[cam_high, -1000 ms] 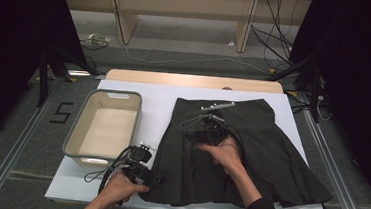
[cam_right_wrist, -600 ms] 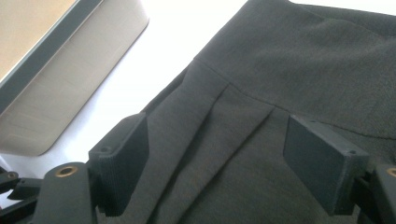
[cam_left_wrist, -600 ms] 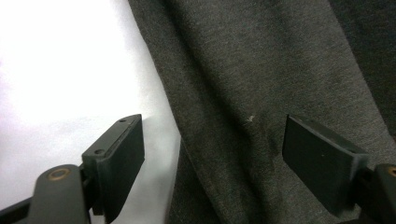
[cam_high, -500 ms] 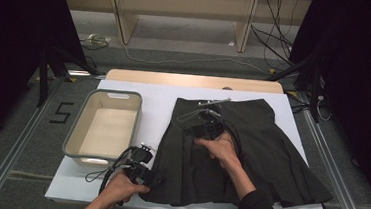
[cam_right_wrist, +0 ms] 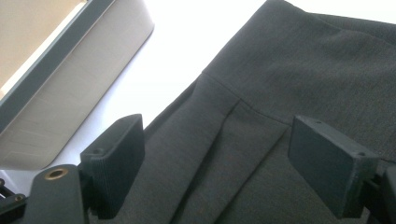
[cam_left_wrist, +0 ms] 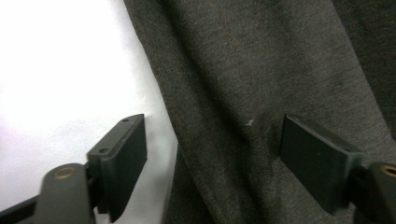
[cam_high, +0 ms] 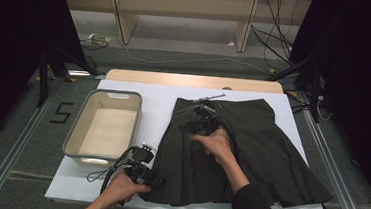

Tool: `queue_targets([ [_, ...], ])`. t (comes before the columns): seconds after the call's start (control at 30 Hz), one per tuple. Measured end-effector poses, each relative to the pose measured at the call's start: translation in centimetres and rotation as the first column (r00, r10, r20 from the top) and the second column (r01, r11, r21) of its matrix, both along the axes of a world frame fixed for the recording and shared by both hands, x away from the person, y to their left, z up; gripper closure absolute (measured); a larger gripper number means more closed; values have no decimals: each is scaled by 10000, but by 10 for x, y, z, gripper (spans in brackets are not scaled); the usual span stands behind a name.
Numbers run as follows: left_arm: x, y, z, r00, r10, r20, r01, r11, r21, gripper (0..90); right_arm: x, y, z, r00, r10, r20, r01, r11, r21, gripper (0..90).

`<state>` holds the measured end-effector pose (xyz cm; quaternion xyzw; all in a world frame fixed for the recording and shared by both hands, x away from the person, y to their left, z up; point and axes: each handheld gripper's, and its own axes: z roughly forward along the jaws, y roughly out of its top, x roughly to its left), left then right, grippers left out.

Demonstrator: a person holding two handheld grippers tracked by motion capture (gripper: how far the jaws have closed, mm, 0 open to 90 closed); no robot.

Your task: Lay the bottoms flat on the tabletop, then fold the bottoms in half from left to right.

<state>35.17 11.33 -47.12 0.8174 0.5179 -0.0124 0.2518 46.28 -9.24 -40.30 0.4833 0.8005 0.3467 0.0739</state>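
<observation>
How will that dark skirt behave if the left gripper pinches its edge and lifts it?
The skirt will probably be floppy: it lies flat with soft pleats, so it should drape and sag from the left gripper. It looks light for its spread. The matte woven cloth between the open jaws likely grips well rather than slipping.

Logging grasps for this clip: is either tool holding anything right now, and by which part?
Nothing is held. Both tools are open: the left tool straddles the skirt's side edge near the hem, the right tool hovers by the waistband seam.

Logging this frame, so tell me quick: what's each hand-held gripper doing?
Left hand-held gripper: open, straddling the skirt's edge.
Right hand-held gripper: open, over the skirt, holding nothing.
</observation>
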Motion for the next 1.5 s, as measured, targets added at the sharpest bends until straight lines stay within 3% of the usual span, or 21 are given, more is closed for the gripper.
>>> queue_targets([
  [0.13, -1, 1, 1, 9999, -123, 10, 124, 9999, -120, 373, 1, 0, 0, 10000, -25, 9, 25, 10000, -29, 197],
  [0.27, -2, -1, 1, 9993, -341, 132, 343, 9992, -195, 575, 2, 0, 0, 10000, -6, -7, 6, 10000, -75, 197],
  [0.37, -3, 0, 3, 9994, -336, 94, 341, 9980, -538, 742, 4, 0, 0, 10000, -72, -28, 72, 9999, -76, 198],
  [0.47, -4, 2, 7, 9994, -284, 204, 300, 9960, -847, 829, 5, 0, 0, 10000, -52, -42, 52, 9999, -151, 198],
  [0.77, -9, 1, 25, 9984, -204, 535, 295, 9839, -1762, 841, 10, 6, -1, 10000, -62, -74, 60, 9997, -239, 202],
  [1.03, -13, -10, 43, 9959, -292, 854, 501, 9661, -2534, 842, 11, 11, -1, 9999, 6, -109, -9, 9995, -324, 208],
  [1.5, -18, -34, 61, 9904, -593, 1248, 959, 9451, -3123, 841, 16, 20, -1, 9996, 138, -254, -149, 9990, -421, 219],
])
